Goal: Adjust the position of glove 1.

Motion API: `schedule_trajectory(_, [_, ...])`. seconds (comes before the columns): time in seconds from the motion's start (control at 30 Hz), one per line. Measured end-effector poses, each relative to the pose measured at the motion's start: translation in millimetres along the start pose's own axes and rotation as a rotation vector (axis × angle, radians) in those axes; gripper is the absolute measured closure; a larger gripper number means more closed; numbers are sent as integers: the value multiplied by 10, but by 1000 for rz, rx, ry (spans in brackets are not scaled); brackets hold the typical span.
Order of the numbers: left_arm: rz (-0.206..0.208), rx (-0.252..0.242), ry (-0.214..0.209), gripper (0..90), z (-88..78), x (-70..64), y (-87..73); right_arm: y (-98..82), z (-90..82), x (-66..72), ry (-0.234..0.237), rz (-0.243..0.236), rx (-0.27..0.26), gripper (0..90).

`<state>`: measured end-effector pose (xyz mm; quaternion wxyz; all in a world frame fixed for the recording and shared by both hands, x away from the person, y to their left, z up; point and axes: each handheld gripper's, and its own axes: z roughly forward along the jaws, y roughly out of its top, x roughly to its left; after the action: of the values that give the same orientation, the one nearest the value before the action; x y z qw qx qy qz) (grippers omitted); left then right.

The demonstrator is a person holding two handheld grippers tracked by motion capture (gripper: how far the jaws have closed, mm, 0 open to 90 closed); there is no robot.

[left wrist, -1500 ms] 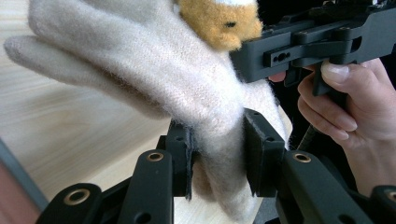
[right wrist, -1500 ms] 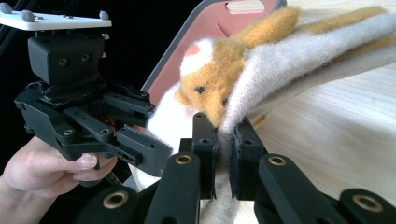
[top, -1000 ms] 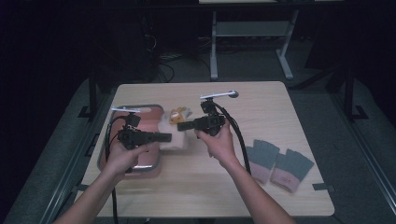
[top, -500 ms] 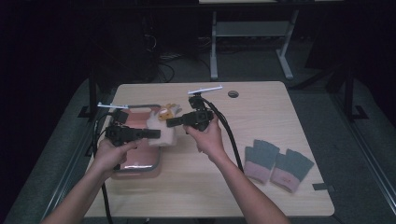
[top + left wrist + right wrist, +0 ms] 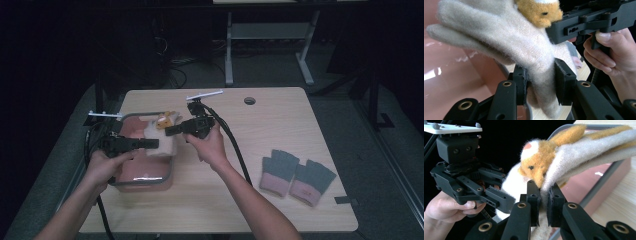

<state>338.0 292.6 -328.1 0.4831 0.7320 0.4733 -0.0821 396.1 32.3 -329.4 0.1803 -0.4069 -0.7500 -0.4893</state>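
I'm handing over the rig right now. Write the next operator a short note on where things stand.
Left gripper: shut on the cream glove.
Right gripper: shut on the same glove, by its orange animal patch.
The glove hangs between both grippers over the pink bin at the table's left.
The grey-pink glove pair lies untouched on the table, right.
Left, probably: drop this glove in, then the pair.

In the left gripper view the cream glove [image 5: 506, 42] runs off the top edge, and its lower end disappears behind the jaws. The pink tray [image 5: 142, 172] is partly covered by that glove in the high view — its contents cannot be told.
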Motion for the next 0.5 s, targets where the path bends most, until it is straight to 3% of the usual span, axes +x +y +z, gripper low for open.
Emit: schedule_trajectory(0.5, [-12, 1, 23, 663, -178, 127, -27, 61, 220, 42, 27, 0, 14, 818])
